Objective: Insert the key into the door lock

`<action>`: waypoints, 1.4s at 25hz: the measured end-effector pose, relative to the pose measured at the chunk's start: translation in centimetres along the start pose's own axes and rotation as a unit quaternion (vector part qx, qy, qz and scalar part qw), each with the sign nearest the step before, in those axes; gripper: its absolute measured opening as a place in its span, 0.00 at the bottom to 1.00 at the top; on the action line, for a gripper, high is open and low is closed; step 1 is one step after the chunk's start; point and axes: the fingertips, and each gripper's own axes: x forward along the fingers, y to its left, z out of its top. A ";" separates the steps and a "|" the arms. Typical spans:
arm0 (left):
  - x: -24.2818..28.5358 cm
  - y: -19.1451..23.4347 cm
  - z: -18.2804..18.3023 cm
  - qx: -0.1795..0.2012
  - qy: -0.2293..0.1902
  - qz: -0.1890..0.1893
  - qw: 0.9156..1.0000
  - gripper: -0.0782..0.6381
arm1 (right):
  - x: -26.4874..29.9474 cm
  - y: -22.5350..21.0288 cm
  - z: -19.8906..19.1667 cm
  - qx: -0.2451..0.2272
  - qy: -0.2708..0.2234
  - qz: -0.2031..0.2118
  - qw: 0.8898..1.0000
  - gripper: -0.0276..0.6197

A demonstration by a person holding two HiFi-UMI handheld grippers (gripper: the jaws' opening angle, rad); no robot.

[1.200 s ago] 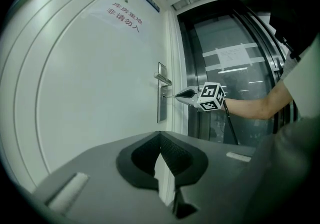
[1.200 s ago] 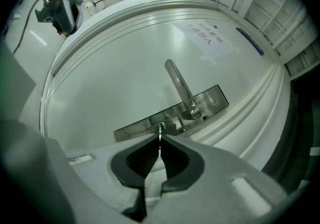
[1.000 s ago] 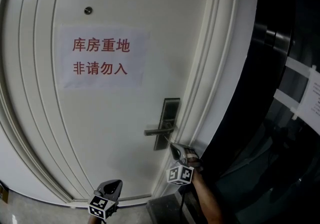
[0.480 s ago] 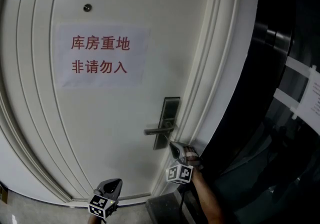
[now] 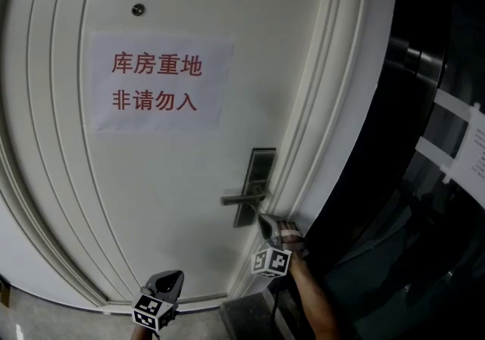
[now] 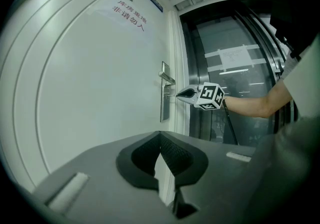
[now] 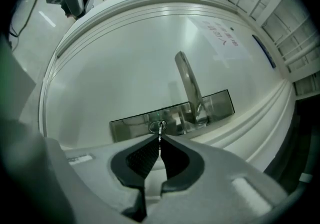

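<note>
Now, key [image 7: 159, 131]: pinched in closed right hand-held gripper [image 7: 160, 137], lying level, tip at lock keyhole [image 7: 156, 126].
Left hand-held gripper [image 6: 160, 134]: closed, empty.
Surface: white door [image 5: 167, 179], paper notice [image 5: 155, 82].
Room: dark glass [image 5: 424, 179] beside.

light: dim, even | edges: fisheye-bent, vignetted | right side: dark

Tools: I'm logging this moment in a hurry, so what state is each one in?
Left tool: closed, empty.
Right tool: closed on the key, its tip at the lock cylinder.
</note>
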 end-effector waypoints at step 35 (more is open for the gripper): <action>-0.1 0.7 0.1 0.001 0.000 -0.012 1.000 0.11 | -0.3 -0.3 0.9 -0.061 0.043 -0.012 0.997 0.06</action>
